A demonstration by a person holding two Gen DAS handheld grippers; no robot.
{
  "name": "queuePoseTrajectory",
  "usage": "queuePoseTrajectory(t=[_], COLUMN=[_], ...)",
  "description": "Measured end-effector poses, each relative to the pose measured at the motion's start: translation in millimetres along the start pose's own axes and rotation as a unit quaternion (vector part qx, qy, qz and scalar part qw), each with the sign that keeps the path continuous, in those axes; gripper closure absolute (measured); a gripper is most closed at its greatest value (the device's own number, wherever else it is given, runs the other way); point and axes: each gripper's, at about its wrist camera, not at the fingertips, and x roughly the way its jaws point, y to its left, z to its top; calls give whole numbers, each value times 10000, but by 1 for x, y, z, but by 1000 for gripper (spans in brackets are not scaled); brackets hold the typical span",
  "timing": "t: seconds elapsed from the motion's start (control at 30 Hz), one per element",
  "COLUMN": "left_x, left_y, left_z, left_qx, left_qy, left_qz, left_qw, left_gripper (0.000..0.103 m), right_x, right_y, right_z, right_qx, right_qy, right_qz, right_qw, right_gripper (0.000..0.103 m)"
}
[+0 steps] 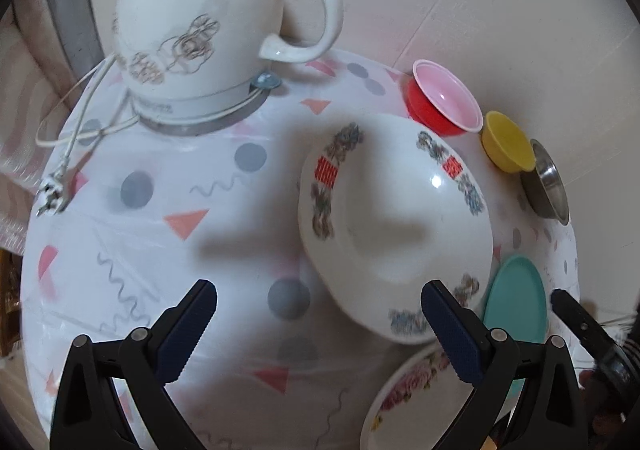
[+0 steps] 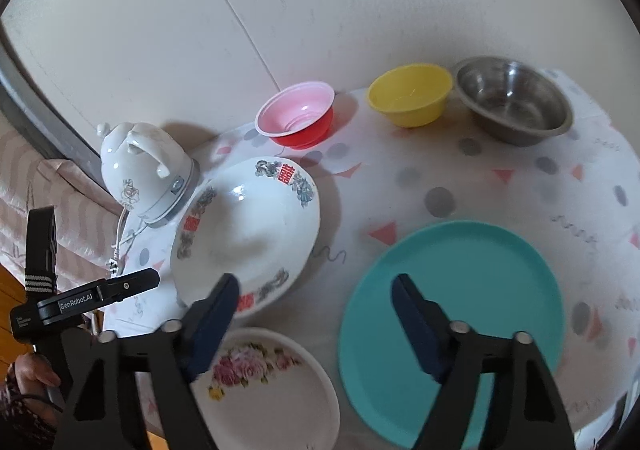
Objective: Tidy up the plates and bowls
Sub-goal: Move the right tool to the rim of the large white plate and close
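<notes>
Both tongs stand spread, pinching nothing. The left tongs (image 1: 320, 326) hover with the big white bowl (image 1: 396, 226), marked with red characters, by their right finger. The right tongs (image 2: 316, 314) hang over the teal plate (image 2: 480, 290); the flowered plate (image 2: 272, 382) lies under their left finger. "GenRobot.AI" reads on the left tool.

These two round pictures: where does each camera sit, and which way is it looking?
Left wrist: rides on the left gripper, looking down past its open fingers at the kettle and big white bowl.
Right wrist: rides on the right gripper, looking down at the teal plate; the left gripper and a hand show.
Shared: bowl, kettle, teal plate, flowered plate.
</notes>
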Motion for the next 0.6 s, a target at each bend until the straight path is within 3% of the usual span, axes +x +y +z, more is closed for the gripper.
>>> queuePoseTrajectory(t=[0.07,0.23,0.33,0.4,0.53,0.6], left_x=[6,21,28,34,42,46], left_y=[-2,-5,-4,-2,4,5], left_z=[5,14,18,21,24,26], left_qx=[58,61,50,-27,-216,-180], left_qy=[26,147,183,232,327,304], left_qz=[102,-181,-134,-111,-210,-147], left_qw=[9999,9997,9997,9997,9990,9993], left_gripper=[0,2,4,11,14,23], right_x=[14,44,60,68,81,85], right_y=[-1,-6,-13,-16,-18,-18], right_z=[5,16,23,27,32,34], right_qx=[10,141,330,424,444,456], right_qy=[131,391,509,587,712,752], right_qz=[-4,237,294,375,385,441], right_qw=[9999,9989,9977,9967,9957,9952], right_gripper=[27,36,38,43,44,48])
